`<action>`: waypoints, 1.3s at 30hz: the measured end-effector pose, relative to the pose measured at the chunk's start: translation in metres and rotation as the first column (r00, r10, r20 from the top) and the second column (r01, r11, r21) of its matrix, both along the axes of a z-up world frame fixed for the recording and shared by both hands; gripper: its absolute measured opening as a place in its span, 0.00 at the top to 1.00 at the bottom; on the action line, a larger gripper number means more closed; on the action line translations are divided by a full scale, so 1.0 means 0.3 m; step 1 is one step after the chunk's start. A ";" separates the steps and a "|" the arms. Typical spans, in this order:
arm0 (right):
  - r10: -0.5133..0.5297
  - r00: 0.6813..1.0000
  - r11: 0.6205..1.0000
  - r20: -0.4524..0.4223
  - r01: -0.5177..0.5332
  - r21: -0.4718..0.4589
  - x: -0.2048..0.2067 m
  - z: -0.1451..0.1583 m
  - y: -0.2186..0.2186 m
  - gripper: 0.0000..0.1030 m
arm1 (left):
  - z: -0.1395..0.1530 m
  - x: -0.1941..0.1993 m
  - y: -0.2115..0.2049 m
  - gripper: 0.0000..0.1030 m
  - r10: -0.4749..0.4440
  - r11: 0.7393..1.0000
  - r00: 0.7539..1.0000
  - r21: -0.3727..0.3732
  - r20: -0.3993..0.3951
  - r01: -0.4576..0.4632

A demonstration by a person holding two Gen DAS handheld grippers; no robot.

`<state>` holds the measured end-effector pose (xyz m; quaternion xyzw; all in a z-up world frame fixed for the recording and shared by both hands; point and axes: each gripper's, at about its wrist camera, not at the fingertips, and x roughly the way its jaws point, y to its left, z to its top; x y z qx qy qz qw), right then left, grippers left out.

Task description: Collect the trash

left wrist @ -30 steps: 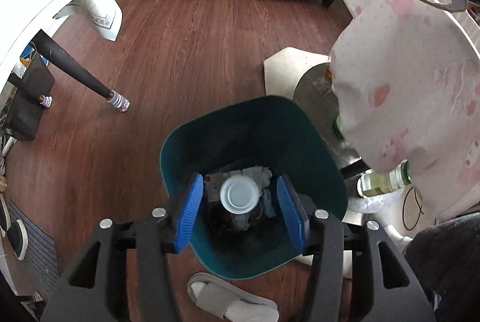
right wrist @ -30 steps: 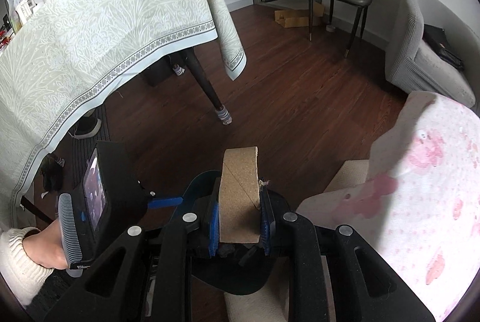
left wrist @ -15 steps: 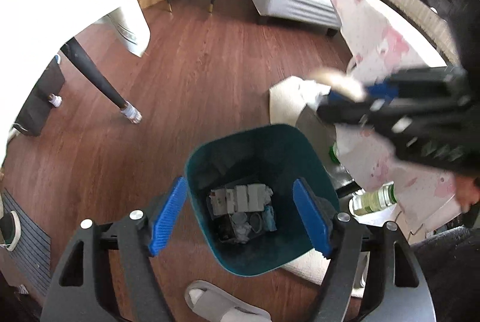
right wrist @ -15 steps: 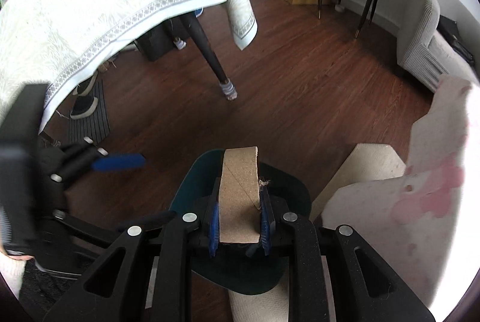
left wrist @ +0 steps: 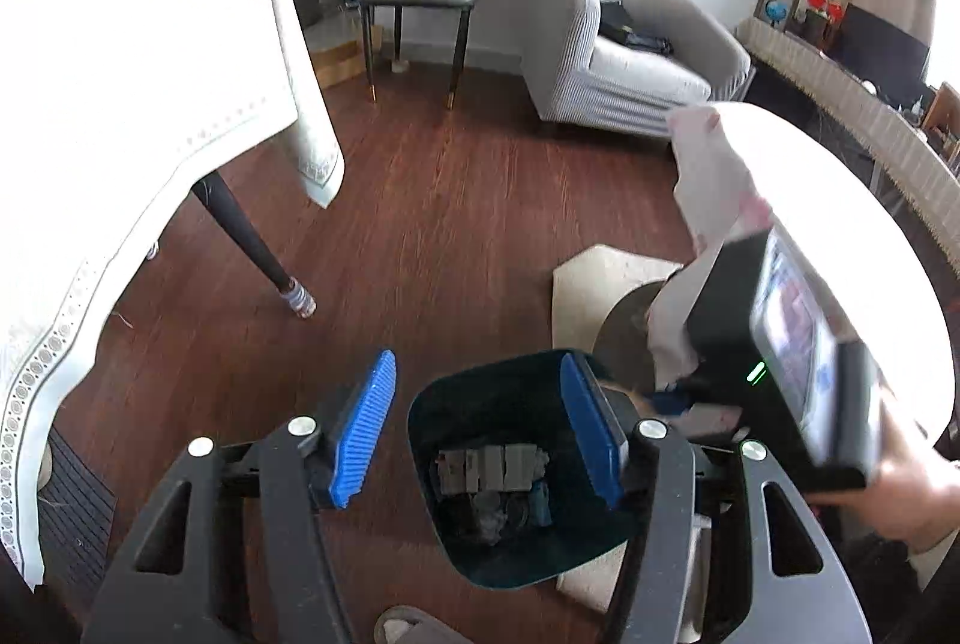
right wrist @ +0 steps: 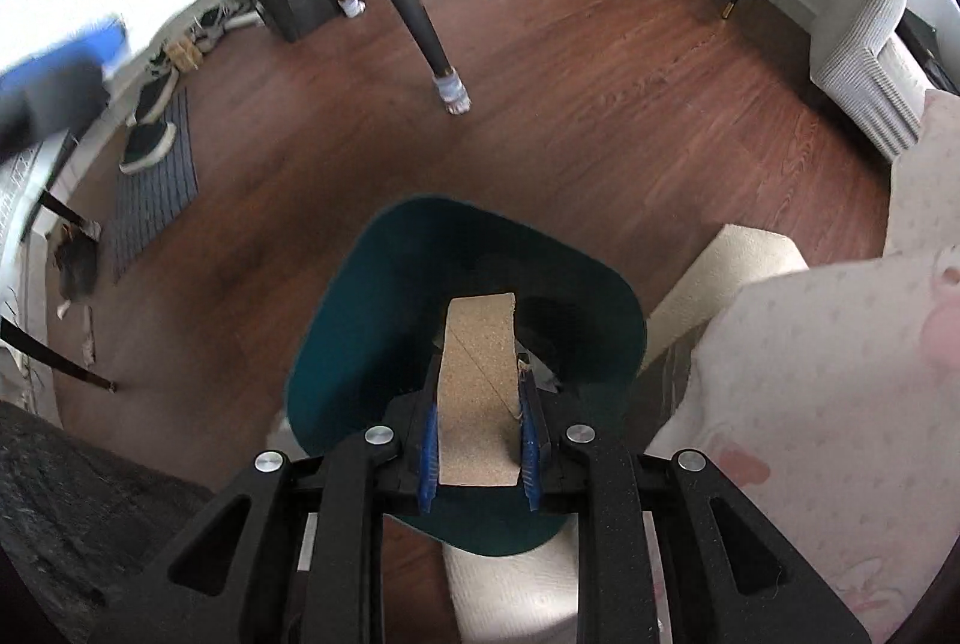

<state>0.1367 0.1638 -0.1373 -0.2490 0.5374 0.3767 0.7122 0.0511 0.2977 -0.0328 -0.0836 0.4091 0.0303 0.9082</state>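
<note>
Clamping a cork block (right wrist: 478, 392), right gripper (right wrist: 478, 455) overhangs teal bin (right wrist: 336, 344); left gripper (left wrist: 480, 434) jaws apart, seemingly empty.

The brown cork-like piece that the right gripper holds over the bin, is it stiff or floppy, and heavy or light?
The cork piece probably is stiff: it sticks out past the right gripper without drooping. It seems light, since the jaws hold only its lower part. Its grainy surface should not slip, and released here it would likely fall into the teal bin.

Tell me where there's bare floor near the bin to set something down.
Bare wood floor lies between the teal bin, the table leg and the armchair. Crowded on the bin's other side: beige mat, pink cloth, a slipper in front.
</note>
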 end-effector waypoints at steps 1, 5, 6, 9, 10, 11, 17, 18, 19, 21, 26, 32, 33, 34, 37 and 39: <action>0.002 1.000 1.000 0.000 -0.002 -0.007 -0.005 -0.007 -0.002 0.79 | 0.015 -0.001 -0.004 0.42 0.003 1.000 1.000 0.000 0.011 -0.003; 0.011 1.000 1.000 -0.009 -0.012 -0.026 -0.005 -0.036 -0.016 0.65 | 0.051 -0.002 -0.018 0.42 0.016 1.000 0.999 -0.002 0.046 -0.016; 0.013 1.000 1.000 -0.011 -0.013 -0.027 -0.004 -0.041 -0.020 0.55 | 0.057 0.002 -0.023 0.42 0.018 1.000 0.999 -0.004 0.051 -0.018; 0.021 1.000 1.000 -0.021 -0.022 -0.017 -0.014 -0.034 -0.031 0.47 | 0.078 0.009 -0.040 0.42 0.012 1.000 0.998 0.008 0.058 -0.013; 0.023 1.000 1.000 -0.015 -0.023 -0.016 -0.018 -0.026 -0.034 0.47 | 0.086 0.013 -0.050 0.42 0.011 1.000 0.998 0.019 0.065 -0.013; 0.026 1.000 1.000 -0.008 -0.026 -0.011 -0.022 -0.016 -0.037 0.47 | 0.092 0.013 -0.057 0.40 0.012 1.000 0.998 0.024 0.069 -0.013; 0.016 0.998 0.996 0.057 -0.021 0.089 -0.033 0.123 -0.083 0.47 | 0.169 0.007 -0.084 0.30 0.029 0.998 0.990 0.050 0.135 -0.036; 0.014 0.997 0.994 0.069 -0.022 0.109 -0.037 0.150 -0.089 0.47 | 0.189 0.003 -0.088 0.28 0.033 0.998 0.988 0.054 0.151 -0.042; 0.014 0.996 0.992 0.089 -0.026 0.127 -0.043 0.183 -0.099 0.47 | 0.209 0.000 -0.090 0.24 0.035 0.997 0.986 0.056 0.164 -0.044; 0.013 0.991 0.986 0.132 -0.035 0.164 -0.052 0.257 -0.131 0.47 | 0.239 -0.005 -0.102 0.18 0.037 0.997 0.982 0.063 0.183 -0.049; -0.106 0.970 0.961 0.220 0.042 0.275 -0.052 0.436 -0.276 0.47 | 0.324 -0.035 -0.153 0.06 0.028 0.996 0.965 0.073 0.260 -0.049; -0.305 0.907 0.907 0.291 0.183 0.380 -0.085 0.578 -0.538 0.26 | 0.384 -0.068 -0.234 0.04 0.021 0.998 0.954 0.050 0.298 -0.038; -0.332 0.895 0.898 0.299 0.203 0.389 -0.097 0.591 -0.588 0.24 | 0.383 -0.075 -0.255 0.04 0.003 0.999 0.958 0.046 0.287 -0.016; -0.354 0.883 0.894 0.308 0.223 0.388 -0.111 0.599 -0.634 0.23 | 0.379 -0.086 -0.276 0.04 -0.006 0.999 0.961 0.049 0.277 -0.008; -0.408 0.853 0.880 0.326 0.273 0.389 -0.152 0.610 -0.770 0.20 | 0.360 -0.125 -0.315 0.04 -0.018 1.000 0.966 0.019 0.256 0.014; -0.454 0.826 0.864 0.335 0.316 0.392 -0.187 0.612 -0.860 0.15 | 0.349 -0.152 -0.332 0.04 -0.017 1.000 0.970 0.006 0.242 0.016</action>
